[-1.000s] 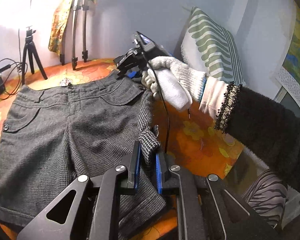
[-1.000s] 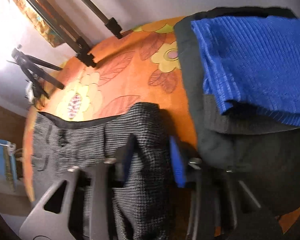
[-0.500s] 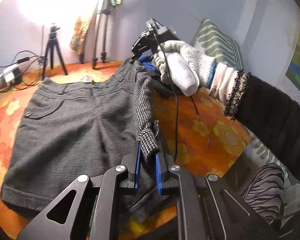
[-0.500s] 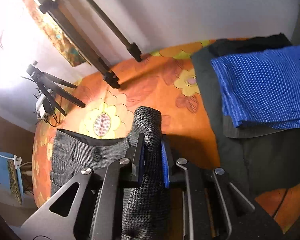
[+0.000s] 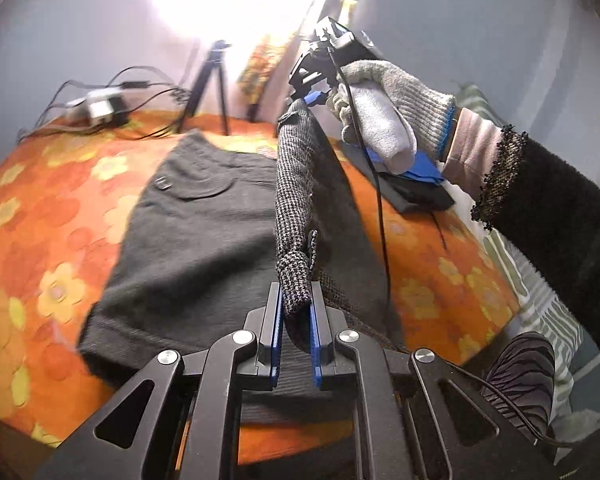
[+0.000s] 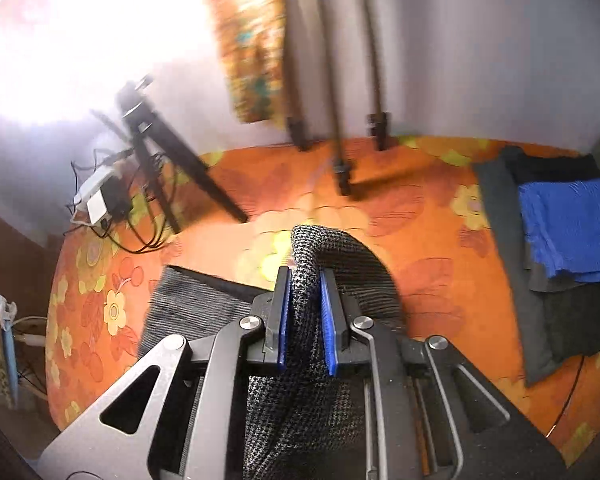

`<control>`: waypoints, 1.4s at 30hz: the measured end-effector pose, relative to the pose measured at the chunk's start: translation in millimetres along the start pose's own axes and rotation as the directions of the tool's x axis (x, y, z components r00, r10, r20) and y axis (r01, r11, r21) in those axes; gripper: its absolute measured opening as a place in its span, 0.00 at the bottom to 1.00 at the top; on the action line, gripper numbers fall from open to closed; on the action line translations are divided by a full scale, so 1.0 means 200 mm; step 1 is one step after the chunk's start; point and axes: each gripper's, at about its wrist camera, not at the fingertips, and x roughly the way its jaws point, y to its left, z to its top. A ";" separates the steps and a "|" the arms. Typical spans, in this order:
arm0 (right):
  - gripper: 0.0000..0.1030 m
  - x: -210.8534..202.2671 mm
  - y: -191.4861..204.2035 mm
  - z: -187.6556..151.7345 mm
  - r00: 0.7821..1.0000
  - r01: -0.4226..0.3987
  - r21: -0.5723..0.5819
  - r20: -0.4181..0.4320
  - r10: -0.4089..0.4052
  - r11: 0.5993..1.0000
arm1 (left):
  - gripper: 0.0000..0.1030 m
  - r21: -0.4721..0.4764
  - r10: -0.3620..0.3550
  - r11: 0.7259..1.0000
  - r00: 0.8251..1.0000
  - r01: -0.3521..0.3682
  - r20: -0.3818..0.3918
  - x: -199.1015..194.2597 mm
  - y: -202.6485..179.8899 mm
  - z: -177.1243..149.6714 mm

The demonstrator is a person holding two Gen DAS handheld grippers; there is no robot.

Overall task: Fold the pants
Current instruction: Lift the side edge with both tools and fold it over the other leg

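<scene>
Dark grey houndstooth shorts point(image 5: 204, 232) lie on the orange flowered cloth point(image 5: 32, 216). Their right side is lifted into a taut ridge point(image 5: 296, 184). My left gripper point(image 5: 296, 304) is shut on the hem end of that side. My right gripper point(image 5: 314, 98), held by a gloved hand point(image 5: 384, 116), is shut on the waistband end, high above the cloth. In the right wrist view the right gripper point(image 6: 305, 292) clamps the folded waistband point(image 6: 328, 252), and the rest of the shorts point(image 6: 192, 304) hangs down to the left.
A stack of folded clothes with a blue piece on top point(image 6: 572, 232) lies at the right. Tripod legs point(image 6: 340, 160) and a smaller tripod point(image 6: 160, 148) stand at the back. A power box with cables point(image 5: 100, 108) sits at the back left.
Both grippers have lifted the right side of the shorts higher and carried it leftward over the rest. The right gripper closed on the waistband a second ago.
</scene>
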 end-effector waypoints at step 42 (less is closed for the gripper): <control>0.39 0.46 0.88 -0.11 0.998 -0.062 -0.217 -0.017 0.059 0.974 | 0.09 -0.236 0.231 0.942 0.972 -0.237 -0.050 -0.08 0.63 -0.13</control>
